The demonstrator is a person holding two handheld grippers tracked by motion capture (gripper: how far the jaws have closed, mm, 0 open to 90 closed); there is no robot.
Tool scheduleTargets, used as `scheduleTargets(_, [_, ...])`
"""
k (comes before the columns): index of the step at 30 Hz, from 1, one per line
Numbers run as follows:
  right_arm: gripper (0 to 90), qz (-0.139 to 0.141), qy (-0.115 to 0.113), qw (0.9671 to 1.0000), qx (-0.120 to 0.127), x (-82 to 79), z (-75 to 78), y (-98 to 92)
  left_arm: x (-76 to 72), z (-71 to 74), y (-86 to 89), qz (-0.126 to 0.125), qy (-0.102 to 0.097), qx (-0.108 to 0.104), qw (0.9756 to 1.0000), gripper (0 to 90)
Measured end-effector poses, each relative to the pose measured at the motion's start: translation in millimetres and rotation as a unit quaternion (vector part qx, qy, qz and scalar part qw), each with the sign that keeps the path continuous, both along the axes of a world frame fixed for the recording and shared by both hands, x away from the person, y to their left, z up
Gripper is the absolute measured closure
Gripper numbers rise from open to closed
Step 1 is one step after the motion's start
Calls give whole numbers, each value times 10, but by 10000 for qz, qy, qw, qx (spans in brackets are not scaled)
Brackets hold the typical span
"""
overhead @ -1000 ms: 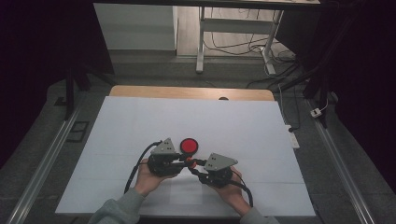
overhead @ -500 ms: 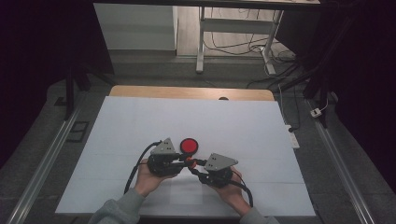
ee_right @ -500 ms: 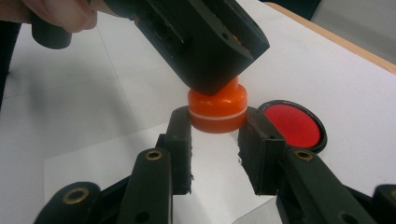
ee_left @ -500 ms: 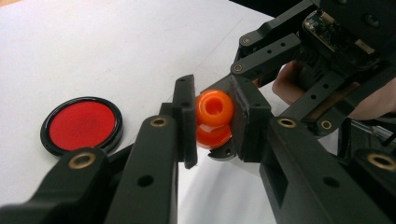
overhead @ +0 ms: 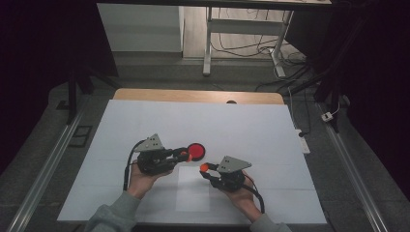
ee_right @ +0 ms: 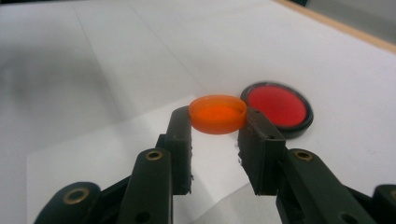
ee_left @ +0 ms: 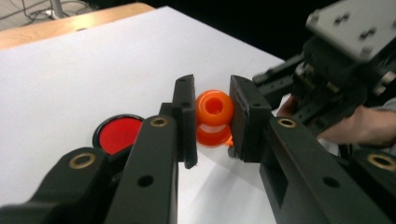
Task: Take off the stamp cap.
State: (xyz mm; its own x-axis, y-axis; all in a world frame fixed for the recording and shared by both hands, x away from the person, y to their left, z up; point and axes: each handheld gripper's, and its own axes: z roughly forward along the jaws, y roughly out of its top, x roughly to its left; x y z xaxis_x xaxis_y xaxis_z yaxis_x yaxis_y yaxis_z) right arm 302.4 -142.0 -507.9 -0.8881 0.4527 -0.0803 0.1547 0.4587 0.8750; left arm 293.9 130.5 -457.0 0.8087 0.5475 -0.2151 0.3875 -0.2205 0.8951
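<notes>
My left gripper (ee_left: 212, 119) is shut on a small orange container (ee_left: 214, 108) whose round open mouth faces the camera. In the high view the left gripper (overhead: 183, 154) sits just left of a red disc with a black rim (overhead: 196, 151) that lies flat on the white table. My right gripper (ee_right: 218, 122) is shut on a shallow orange cap (ee_right: 218, 113), hollow side up, with the red disc (ee_right: 277, 108) just beyond it. From above, the right gripper (overhead: 205, 167) holds the cap (overhead: 204, 167) a short way right of and nearer than the left gripper's tips. The red disc (ee_left: 119, 134) lies left of the left jaw.
A white sheet (overhead: 241, 130) covers the table, with a wooden edge (overhead: 193, 95) at the back. A paler paper rectangle (overhead: 192, 191) lies between the hands. Metal rails run along both sides, and a power strip (overhead: 302, 140) sits off the right edge.
The left gripper has drawn away to the left and slightly up with the orange container. A gap now shows between it and the cap in the right gripper, which stayed put.
</notes>
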Motion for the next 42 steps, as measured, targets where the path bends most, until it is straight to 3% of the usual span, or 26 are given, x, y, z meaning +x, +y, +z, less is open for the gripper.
scheduleTargets(5, [650,2,-50,9999,-138,-20,-3,6,-23,-23,-121,-178,-35,188,9997,727])
scheduleTargets(13, [649,14,-65,10000,-66,-17,-6,-24,4,-60,-109,-145,26,259,9996,725])
scheduleTargets(22, [648,-162,-98,9998,-27,-9,0,-104,-4,-73,-128,-208,19,296,9993,724])
scheduleTargets(29, [647,-314,-82,9995,23,1,9,-237,2,-84,-131,-236,37,332,9992,724])
scheduleTargets(42, [647,-715,-97,9972,210,-49,85,-671,2,-85,-114,-210,11,391,9990,723])
